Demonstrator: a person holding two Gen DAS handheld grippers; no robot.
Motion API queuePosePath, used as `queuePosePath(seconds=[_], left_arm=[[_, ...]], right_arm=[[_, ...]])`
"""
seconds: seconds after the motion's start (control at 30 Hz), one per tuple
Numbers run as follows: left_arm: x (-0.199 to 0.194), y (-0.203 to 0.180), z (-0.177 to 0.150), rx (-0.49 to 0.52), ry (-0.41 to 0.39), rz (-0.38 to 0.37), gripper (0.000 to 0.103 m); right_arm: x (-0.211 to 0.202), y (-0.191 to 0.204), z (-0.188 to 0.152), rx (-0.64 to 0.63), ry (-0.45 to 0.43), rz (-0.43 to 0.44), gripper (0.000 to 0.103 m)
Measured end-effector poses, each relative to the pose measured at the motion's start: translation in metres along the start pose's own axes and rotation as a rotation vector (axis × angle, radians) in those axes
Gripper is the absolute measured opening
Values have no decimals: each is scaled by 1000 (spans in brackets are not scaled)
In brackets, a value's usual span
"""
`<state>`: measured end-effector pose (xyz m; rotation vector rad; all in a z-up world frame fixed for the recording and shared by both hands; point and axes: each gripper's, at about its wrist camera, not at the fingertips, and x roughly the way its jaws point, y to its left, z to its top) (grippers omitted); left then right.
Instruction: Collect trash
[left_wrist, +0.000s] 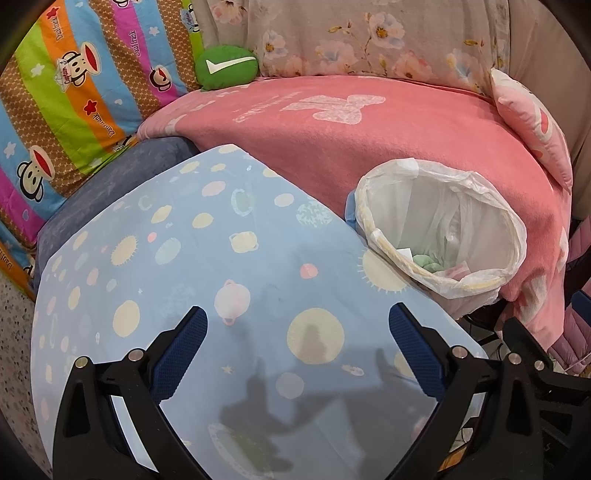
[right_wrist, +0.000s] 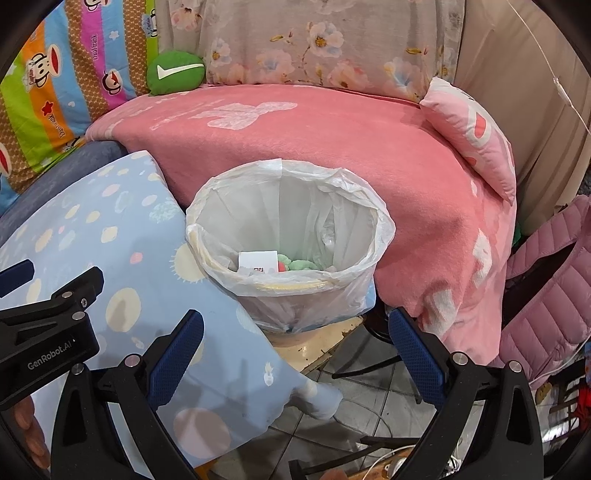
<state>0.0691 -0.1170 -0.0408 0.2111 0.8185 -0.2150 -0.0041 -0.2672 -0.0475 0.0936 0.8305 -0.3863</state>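
Note:
A small bin lined with a white plastic bag (left_wrist: 443, 229) (right_wrist: 288, 243) stands between the blue dotted cloth and the pink blanket. Inside lie a white card (right_wrist: 258, 261), green crumpled pieces (right_wrist: 301, 264) (left_wrist: 426, 261) and a bit of red. My left gripper (left_wrist: 297, 332) hovers open over the blue cloth, to the lower left of the bin, with nothing between its fingers. My right gripper (right_wrist: 295, 334) is open and empty just in front of the bin's base. The left gripper's body (right_wrist: 48, 325) shows at the left edge of the right wrist view.
The blue planet-print cloth (left_wrist: 207, 258) (right_wrist: 110, 258) covers a low surface. A pink blanket (left_wrist: 369, 140) (right_wrist: 332, 147) lies behind the bin, with a green round cushion (left_wrist: 226, 66) and a pink pillow (right_wrist: 472, 136). A pink jacket (right_wrist: 546, 295) hangs right; cables (right_wrist: 369, 406) cross the tiled floor.

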Motion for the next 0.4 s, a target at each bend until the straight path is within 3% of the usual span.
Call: queuePosePath(seconds=[0.4], left_arm=[[4, -4, -2, 20, -1, -24, 94]], right_arm=[[-1, -6, 1, 17, 0, -11, 96]])
